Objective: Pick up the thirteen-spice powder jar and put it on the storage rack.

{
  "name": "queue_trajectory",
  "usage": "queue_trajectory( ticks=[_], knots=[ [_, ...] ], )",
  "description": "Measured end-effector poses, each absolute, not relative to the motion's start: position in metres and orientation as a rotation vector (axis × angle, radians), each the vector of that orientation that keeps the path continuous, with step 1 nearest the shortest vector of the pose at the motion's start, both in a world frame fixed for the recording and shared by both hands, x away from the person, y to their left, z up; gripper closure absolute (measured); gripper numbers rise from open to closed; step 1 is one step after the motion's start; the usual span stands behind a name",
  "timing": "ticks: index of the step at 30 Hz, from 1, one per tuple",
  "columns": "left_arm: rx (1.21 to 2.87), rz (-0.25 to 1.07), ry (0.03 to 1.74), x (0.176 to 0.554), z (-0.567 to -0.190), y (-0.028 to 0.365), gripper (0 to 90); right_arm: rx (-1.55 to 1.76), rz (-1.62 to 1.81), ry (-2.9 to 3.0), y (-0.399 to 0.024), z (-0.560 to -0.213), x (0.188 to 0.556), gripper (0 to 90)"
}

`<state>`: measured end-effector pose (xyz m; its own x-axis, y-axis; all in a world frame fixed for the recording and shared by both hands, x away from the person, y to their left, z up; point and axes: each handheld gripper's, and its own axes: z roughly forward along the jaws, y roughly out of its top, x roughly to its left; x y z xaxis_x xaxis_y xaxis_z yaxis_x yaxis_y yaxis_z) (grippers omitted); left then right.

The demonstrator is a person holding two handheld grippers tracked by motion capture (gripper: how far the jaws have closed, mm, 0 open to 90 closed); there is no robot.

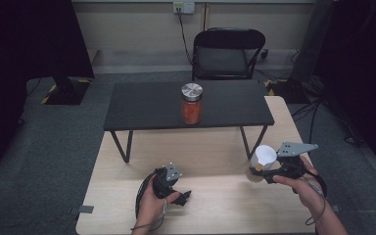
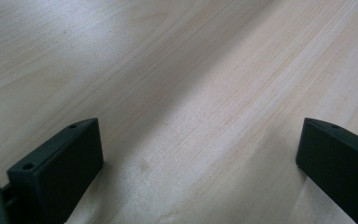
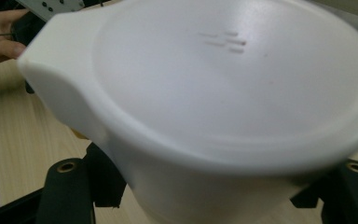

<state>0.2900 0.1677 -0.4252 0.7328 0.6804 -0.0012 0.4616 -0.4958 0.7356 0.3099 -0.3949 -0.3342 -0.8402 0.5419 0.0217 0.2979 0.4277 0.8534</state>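
The white lidded cup (image 1: 264, 156) sits in the lower right of the high view, lifted just clear of the pale wooden table (image 1: 215, 205), with its lid facing up and to the left. In the right gripper view the same cup (image 3: 223, 107) crowds the frame, its smooth lid with a small pour lip at the left, and the two black jaws stand pressed against its lower wall on either side. The right gripper (image 1: 267, 172) is thus clamped on the cup, held by the person's right hand (image 1: 301, 188) near the table's right edge.

At the lower centre of the high view, the left gripper (image 1: 185, 197) rests low over the table in the left hand (image 1: 152, 203). In the left gripper view its jaws stand wide apart with bare wood (image 2: 182, 93) between them, holding nothing.

Farther up the frame, a black low shelf (image 1: 142, 105) stands on the table, and on it, near the middle, is a glass jar (image 1: 191, 104) of orange-red contents with a silver lid.

The step in hand looks like carrying the cup after picking it up. The next move probably calls for keeping it level and moving it towards a resting place, perhaps the shelf beside the jar; the grip must stay firm, since the wall looks smooth.
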Motion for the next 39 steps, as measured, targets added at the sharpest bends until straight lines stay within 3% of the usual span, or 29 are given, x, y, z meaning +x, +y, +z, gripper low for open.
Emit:
queue_trajectory(
  ticks=[39],
  knots=[
    [2.182, 0.375, 0.858, 0.290, -0.425, 0.168, 0.0, 0.656, 1.378, 2.442, -0.355, -0.233, 0.333, 30.6]
  ],
)
